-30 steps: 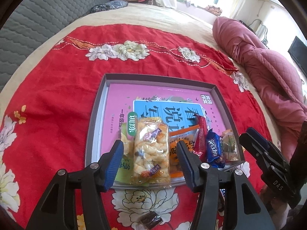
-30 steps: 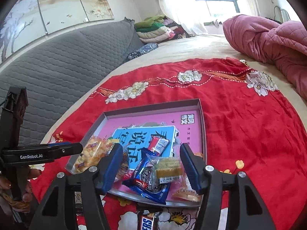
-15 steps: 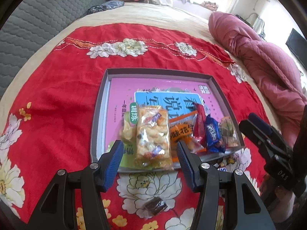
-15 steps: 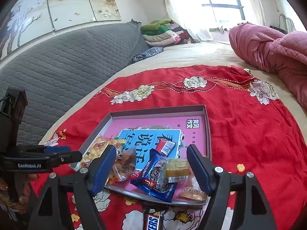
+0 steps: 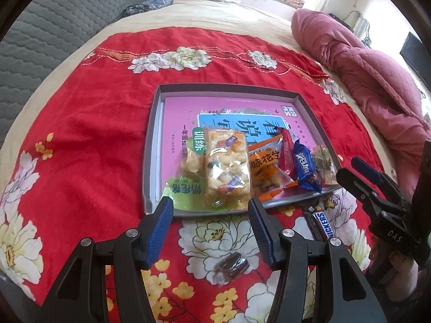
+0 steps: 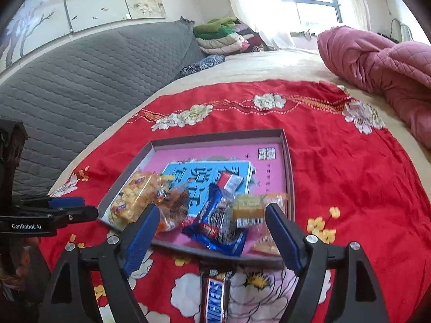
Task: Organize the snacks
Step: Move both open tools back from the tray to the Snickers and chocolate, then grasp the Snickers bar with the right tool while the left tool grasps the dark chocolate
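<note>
The right gripper [image 6: 210,228] is opening its blue-padded jaws with nothing pinched, hovering above the brown Snickers bar [image 6: 215,296] lying on the red flowered cloth [image 6: 350,161], just outside the shallow grey tray [image 6: 287,156]. The left gripper [image 5: 210,223] is standing half open and empty, near the small dark wrapped candy [image 5: 231,265]. I think the slippery bar could slide off the pads, or the soft cloth could get pinched together with it

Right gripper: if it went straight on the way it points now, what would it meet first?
Probably the blue cookie packet at the tray's near edge; the opening right gripper has nothing between its fingers. The Snickers bar lies below that line. Depth is uncertain.
</note>
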Demonstrator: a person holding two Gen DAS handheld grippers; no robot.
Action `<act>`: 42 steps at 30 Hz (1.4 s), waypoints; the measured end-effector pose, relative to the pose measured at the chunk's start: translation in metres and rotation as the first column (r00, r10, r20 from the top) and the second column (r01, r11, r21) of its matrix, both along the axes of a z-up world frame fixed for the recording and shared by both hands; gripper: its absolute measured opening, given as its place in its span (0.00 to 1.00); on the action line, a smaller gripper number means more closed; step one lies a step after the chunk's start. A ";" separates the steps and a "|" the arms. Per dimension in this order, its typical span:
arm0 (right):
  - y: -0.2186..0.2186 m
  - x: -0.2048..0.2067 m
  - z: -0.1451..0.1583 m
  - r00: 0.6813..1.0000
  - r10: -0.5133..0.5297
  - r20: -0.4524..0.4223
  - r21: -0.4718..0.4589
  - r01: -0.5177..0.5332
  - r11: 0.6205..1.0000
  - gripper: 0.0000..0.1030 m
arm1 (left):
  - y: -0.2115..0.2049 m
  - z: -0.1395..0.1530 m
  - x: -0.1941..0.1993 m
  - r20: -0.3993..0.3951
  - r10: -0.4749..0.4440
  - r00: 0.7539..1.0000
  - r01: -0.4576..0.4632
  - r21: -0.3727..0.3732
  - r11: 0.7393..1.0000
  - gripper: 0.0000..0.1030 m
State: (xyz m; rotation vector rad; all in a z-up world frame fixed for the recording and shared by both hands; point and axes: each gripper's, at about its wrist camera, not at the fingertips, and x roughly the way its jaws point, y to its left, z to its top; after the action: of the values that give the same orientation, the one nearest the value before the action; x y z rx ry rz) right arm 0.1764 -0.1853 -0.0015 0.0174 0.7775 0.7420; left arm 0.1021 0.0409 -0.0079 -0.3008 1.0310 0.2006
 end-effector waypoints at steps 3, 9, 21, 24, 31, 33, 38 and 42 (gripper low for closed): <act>-0.004 -0.005 -0.003 0.999 -0.005 -0.045 -0.010 0.004 1.000 0.80 | -0.001 -0.001 -0.005 -0.008 -0.012 1.000 0.012 0.003 1.000 0.58; -0.015 -0.016 -0.004 0.993 -0.030 -0.110 -0.017 0.029 0.999 0.80 | -0.005 -0.011 -0.016 -0.037 -0.040 0.999 0.040 -0.022 0.999 0.58; -0.022 -0.039 -0.025 0.978 -0.057 -0.200 -0.111 0.035 0.993 0.80 | -0.033 -0.040 -0.032 -0.103 -0.126 0.987 0.119 -0.067 0.991 0.58; -0.020 -0.042 -0.028 0.978 -0.055 -0.200 -0.134 0.028 0.991 0.80 | -0.034 -0.048 -0.031 -0.116 -0.126 0.985 0.117 -0.077 0.990 0.58; -0.013 -0.042 -0.040 0.977 -0.048 -0.206 -0.185 0.010 0.983 0.80 | -0.038 -0.063 -0.030 -0.136 -0.135 0.981 0.122 -0.100 0.987 0.58; -0.011 -0.042 -0.043 0.976 -0.045 -0.213 -0.188 0.004 0.982 0.80 | -0.039 -0.065 -0.029 -0.137 -0.133 0.982 0.121 -0.093 0.988 0.58; -0.008 -0.039 -0.051 0.973 -0.046 -0.226 -0.208 -0.002 0.978 0.78 | -0.043 -0.072 -0.028 -0.141 -0.140 0.980 0.129 -0.091 0.988 0.58; 0.001 -0.039 -0.057 0.976 -0.024 -0.217 -0.239 -0.030 0.971 0.68 | -0.045 -0.074 -0.026 -0.134 -0.143 0.981 0.132 -0.089 0.987 0.58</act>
State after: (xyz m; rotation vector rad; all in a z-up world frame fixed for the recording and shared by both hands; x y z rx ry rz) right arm 0.1375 -0.1845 -0.0580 -0.1235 1.0755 0.6507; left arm 0.0759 -0.0045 -0.0817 -0.2896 1.1968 0.0562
